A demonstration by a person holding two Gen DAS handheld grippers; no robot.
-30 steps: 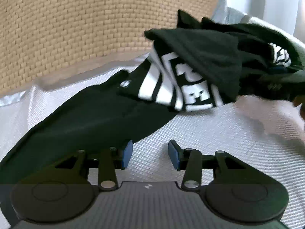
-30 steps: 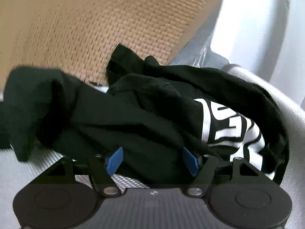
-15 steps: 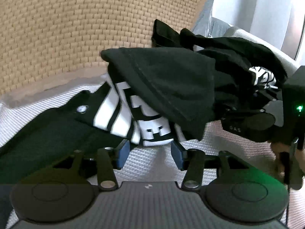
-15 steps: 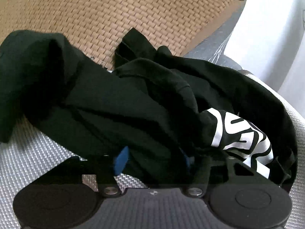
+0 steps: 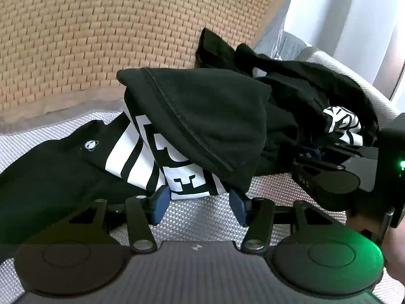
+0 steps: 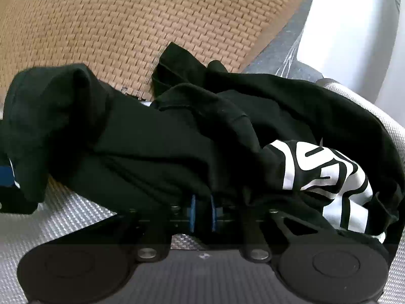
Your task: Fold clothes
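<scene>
left wrist view: the left gripper points down over a pale grey woven surface, its blue pads standing apart at a middling width. its jaws have just been opening a little, and nothing is pinched between them; the lower edge of the black garment hangs just in front of the pads, with the white block print dipping toward the gap. the garment lies crumpled on the grey surface, one dark part spread flat to the left with a small round white logo on it, and a thick folded flap with a stitched hem raised above the print. behind it rises a tan basket-weave backing. at the right edge the right gripper reaches into the heap from the side, a green light glowing on its body, and part of a hand shows below it.

right wrist view: the right gripper has its blue pads drawn almost together, and a fold of the black garment is bunched between them. its jaws have just been closing, and the cloth now sits in their grip. the fabric drapes over both finger links and hides most of them. to the right a crumpled patch of white lettering shows among the folds. a loose flap sticks up at the left, above the grey surface. the tan weave fills the background, with a bright white wall or curtain at the upper right.
</scene>
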